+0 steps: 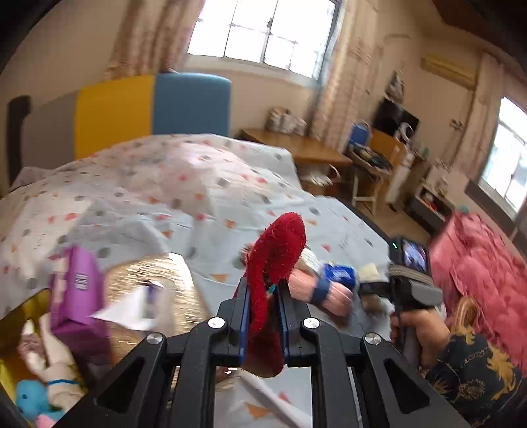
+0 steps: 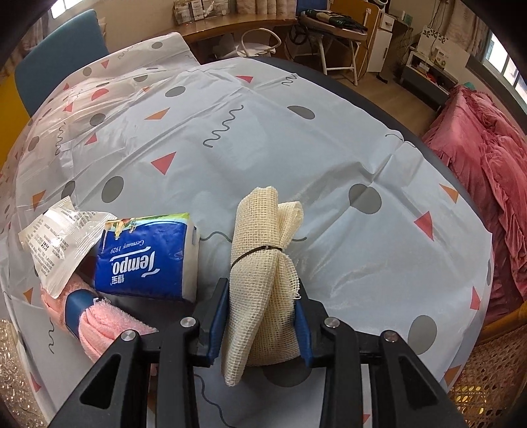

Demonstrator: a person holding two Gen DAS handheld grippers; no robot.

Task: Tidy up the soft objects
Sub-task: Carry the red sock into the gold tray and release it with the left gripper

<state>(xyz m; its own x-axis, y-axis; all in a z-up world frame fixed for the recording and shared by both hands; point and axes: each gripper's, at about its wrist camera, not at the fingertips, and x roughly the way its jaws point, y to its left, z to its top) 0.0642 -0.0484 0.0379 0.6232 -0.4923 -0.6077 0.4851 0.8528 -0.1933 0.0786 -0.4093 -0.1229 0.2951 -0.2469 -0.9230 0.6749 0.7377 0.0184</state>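
Patterned tablecloth [image 2: 263, 138], on it tissue pack [image 2: 148, 260], mesh cloth roll [image 2: 260, 263], pink towel [image 2: 105, 332], plastic packet [image 2: 56, 237]

This is a lived-in home bedroom. A bed under a pale sheet printed with triangles and dots [image 1: 184, 184] fills the middle. Behind the bed stands a yellow-and-blue padded headboard [image 1: 154, 105] below a curtained window [image 1: 263, 31]. Right of the bed are a cluttered wooden desk [image 1: 296, 146] and a crumpled pink velvet blanket [image 2: 487, 154].
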